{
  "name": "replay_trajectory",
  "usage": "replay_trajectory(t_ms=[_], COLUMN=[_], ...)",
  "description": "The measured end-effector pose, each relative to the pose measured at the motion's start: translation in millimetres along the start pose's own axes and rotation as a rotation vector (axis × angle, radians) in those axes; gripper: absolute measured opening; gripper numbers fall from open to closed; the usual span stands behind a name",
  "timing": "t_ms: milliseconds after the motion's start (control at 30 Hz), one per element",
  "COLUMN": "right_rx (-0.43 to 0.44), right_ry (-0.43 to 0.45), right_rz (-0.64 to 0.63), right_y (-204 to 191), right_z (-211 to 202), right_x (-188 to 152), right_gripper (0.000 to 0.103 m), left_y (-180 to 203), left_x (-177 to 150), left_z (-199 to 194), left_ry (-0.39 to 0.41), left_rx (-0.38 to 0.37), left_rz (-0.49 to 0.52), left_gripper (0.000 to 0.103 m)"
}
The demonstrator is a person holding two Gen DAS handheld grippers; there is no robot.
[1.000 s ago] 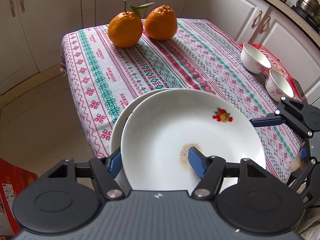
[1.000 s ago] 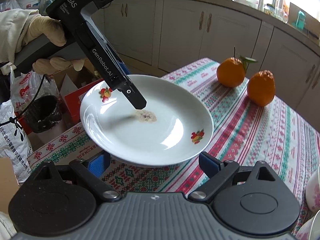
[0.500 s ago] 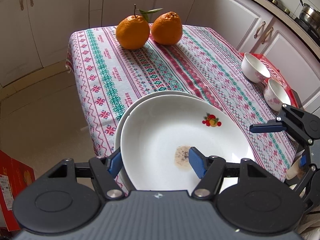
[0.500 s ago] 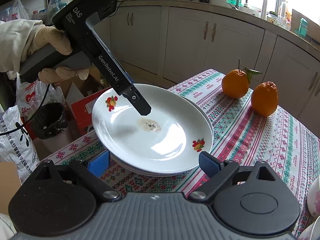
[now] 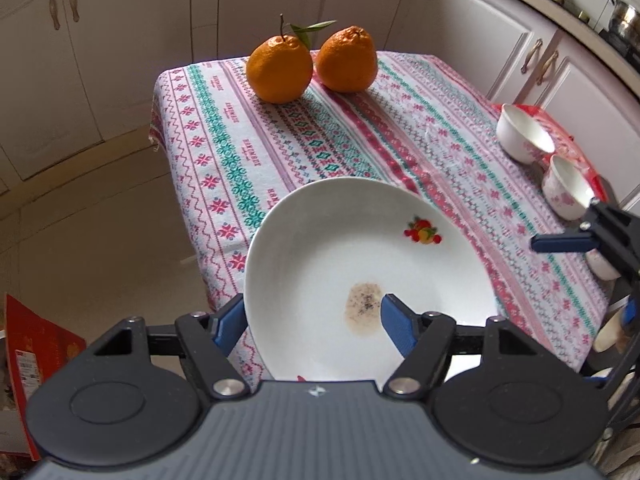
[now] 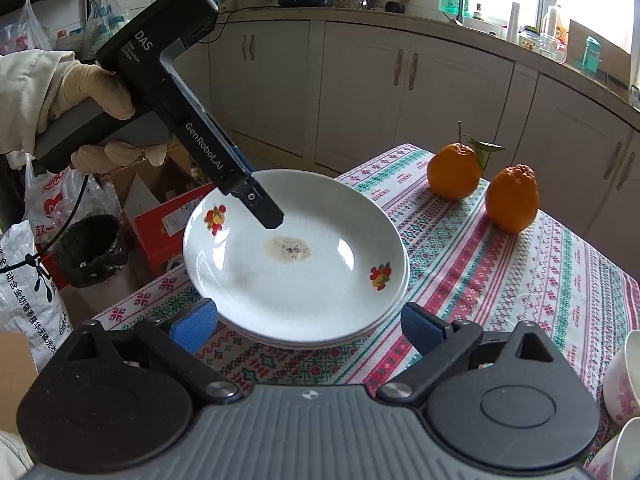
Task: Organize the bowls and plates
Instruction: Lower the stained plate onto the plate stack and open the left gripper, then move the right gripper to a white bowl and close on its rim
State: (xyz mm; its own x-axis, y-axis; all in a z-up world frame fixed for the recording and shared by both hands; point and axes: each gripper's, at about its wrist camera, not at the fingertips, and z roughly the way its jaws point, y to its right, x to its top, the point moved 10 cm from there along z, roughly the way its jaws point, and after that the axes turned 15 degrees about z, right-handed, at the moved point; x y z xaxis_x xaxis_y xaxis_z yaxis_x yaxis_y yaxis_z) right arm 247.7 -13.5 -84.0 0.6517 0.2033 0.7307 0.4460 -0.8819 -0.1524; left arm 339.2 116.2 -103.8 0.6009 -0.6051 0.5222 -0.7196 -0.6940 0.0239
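Observation:
A white plate (image 5: 360,264) with fruit motifs and a brown stain lies nested on another white plate (image 6: 394,302) at the near corner of the patterned table (image 5: 248,148). My left gripper (image 5: 312,324) straddles the top plate's near rim. One pad hovers over the plate's inside and the other sits outside the rim. Its jaws are opening and the pads do not press. In the right wrist view its upper finger (image 6: 264,210) hangs just above the stain. My right gripper (image 6: 308,324) is just short of the stack's near rim, jaws opening wide, nothing gripped. Two flowered bowls (image 5: 524,138) (image 5: 568,190) stand at the right.
Two oranges (image 5: 280,68) (image 5: 348,60) sit at the table's far end. The bowls rest by a red sheet (image 5: 560,120) near the right edge. On the floor beside the table are a black bin (image 6: 90,248), a red box (image 6: 168,220) and bags. A gloved hand (image 6: 92,92) holds the left gripper.
The top plate has come down onto the lower plate, which it now covers. The left jaws have loosened off the rim. The right jaws have spread wider.

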Motion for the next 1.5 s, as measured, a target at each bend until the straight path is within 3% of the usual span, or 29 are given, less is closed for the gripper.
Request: replay_trajectory(t_ms=[267,567,667,900,1167,1500], right_rx=[-0.042,-0.131,-0.166,-0.283,-0.398,-0.476], right_ry=[0.012,0.056,0.08,0.104,0.115,0.077], right_rz=[0.015,0.044,0.075,0.142,0.235,0.354], right_y=[11,41,55,107,161,210], right_z=[-11,-43,-62,-106,-154,-186], right_x=[-3,-9,-14,-40,-80,-130], right_gripper=[0.103,0.103,0.103,0.103,0.103,0.103], left_y=[6,76,109,190,269,348], left_x=[2,27,34,41,62,66], left_z=[-3,-26,-29,-7,21,55], left_ry=[0.004,0.146,0.206,0.275,0.357,0.366], left_rx=[0.071,0.175,0.161,0.032,-0.012,-0.045], left_rz=[0.05,0.265,0.288,0.291,0.367,0.497], left_gripper=[0.074,0.081,0.083,0.087,0.087,0.087])
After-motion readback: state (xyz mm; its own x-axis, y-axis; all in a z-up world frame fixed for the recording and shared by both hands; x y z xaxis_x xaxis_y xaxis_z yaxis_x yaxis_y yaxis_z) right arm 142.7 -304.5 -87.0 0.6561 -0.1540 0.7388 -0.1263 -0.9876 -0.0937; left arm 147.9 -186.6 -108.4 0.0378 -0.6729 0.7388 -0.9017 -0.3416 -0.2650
